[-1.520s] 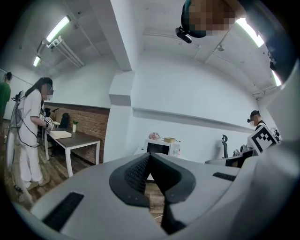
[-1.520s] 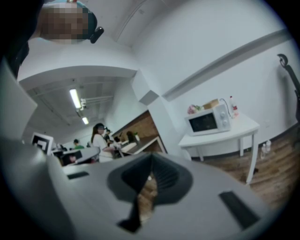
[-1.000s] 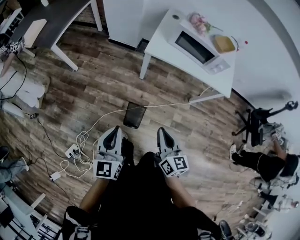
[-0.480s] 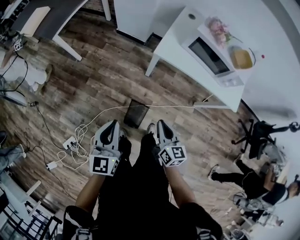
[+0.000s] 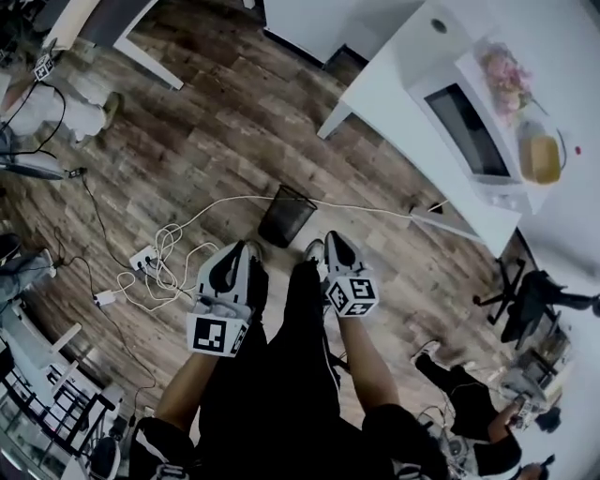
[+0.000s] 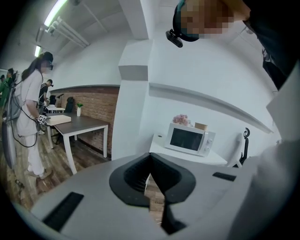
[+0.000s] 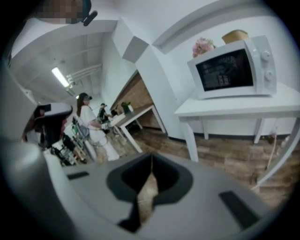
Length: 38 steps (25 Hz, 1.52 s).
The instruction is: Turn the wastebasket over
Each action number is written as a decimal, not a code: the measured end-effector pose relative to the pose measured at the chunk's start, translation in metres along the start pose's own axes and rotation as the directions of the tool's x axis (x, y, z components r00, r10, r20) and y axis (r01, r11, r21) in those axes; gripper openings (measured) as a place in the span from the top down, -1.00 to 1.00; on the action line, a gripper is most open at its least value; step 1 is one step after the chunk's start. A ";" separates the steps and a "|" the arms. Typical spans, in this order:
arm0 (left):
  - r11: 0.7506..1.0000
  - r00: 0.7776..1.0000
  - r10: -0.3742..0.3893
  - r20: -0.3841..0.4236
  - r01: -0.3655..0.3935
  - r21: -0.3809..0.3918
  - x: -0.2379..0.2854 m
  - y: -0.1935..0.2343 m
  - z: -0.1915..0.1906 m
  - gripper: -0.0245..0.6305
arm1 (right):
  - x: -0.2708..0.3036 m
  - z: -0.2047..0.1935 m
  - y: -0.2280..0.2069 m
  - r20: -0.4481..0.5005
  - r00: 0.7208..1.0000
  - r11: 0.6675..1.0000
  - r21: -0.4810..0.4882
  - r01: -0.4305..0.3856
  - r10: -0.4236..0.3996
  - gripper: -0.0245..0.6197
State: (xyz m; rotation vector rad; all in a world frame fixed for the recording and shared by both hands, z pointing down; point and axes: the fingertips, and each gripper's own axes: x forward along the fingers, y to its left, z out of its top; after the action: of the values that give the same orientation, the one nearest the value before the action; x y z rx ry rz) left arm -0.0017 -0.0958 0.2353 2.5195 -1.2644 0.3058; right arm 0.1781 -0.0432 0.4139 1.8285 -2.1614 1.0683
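Black wastebasket (image 5: 286,214) beyond right gripper (image 5: 331,238) (apart)

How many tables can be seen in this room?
2. A white table carrying the microwave stands at the upper right of the head view. A dark-topped table with white legs stands at its upper left. Other tables may be hidden outside the views.

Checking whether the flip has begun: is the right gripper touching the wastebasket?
Apart. The head view shows bare floor between the right gripper and the wastebasket; the right gripper view shows shut jaws with nothing between them.
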 end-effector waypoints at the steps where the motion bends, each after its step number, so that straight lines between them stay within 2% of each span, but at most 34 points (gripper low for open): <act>1: 1.000 1.000 0.002 -0.012 -0.002 -0.006 0.003 0.001 -0.007 0.83 | 0.008 -0.009 -0.006 -0.012 1.000 1.000 -0.005 -0.002 0.002 0.82; 7: 0.999 0.998 -0.001 -0.057 -0.001 -0.045 0.033 0.011 -0.042 0.83 | 0.060 -0.051 -0.044 -0.080 0.997 0.999 -0.041 0.011 -0.014 0.81; 10: 0.997 0.997 0.001 -0.081 -0.007 -0.077 0.047 0.019 -0.058 0.83 | 0.085 -0.073 -0.055 -0.115 0.993 0.998 -0.055 -0.017 0.011 0.81; 16: 0.997 0.993 -0.015 -0.116 0.005 -0.081 0.074 0.035 -0.099 0.83 | 0.140 -0.132 -0.079 -0.220 0.975 0.993 -0.104 -0.062 0.038 0.80; 18: 0.997 0.992 -0.023 -0.127 0.013 -0.080 0.081 0.036 -0.113 0.83 | 0.156 -0.157 -0.090 -0.265 0.963 0.990 -0.119 -0.077 0.043 0.61; 19: 0.997 0.991 -0.027 -0.132 0.017 -0.079 0.084 0.037 -0.120 0.83 | 0.164 -0.169 -0.095 -0.283 0.958 0.988 -0.127 -0.084 0.045 0.58; 23: 0.996 0.988 -0.033 -0.152 0.021 -0.081 0.096 0.043 -0.148 0.83 | 0.192 -0.219 -0.118 -0.359 0.932 0.985 -0.139 -0.099 0.043 0.57; 29: 0.995 0.985 -0.035 -0.171 0.018 -0.096 0.107 0.043 -0.180 0.83 | 0.218 -0.284 -0.150 -0.474 0.879 0.976 -0.164 -0.142 0.048 0.52; 38: 0.986 0.984 0.036 -0.176 -0.064 -0.153 0.125 0.054 -0.229 0.83 | 0.252 -0.354 -0.186 -0.585 0.806 0.964 -0.150 -0.219 0.092 0.47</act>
State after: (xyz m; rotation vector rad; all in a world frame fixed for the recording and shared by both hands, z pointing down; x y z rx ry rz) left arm 0.0164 -0.1363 0.4978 2.2775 -1.2346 0.4096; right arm 0.1578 -0.0519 0.8865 1.0565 -1.9688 1.1747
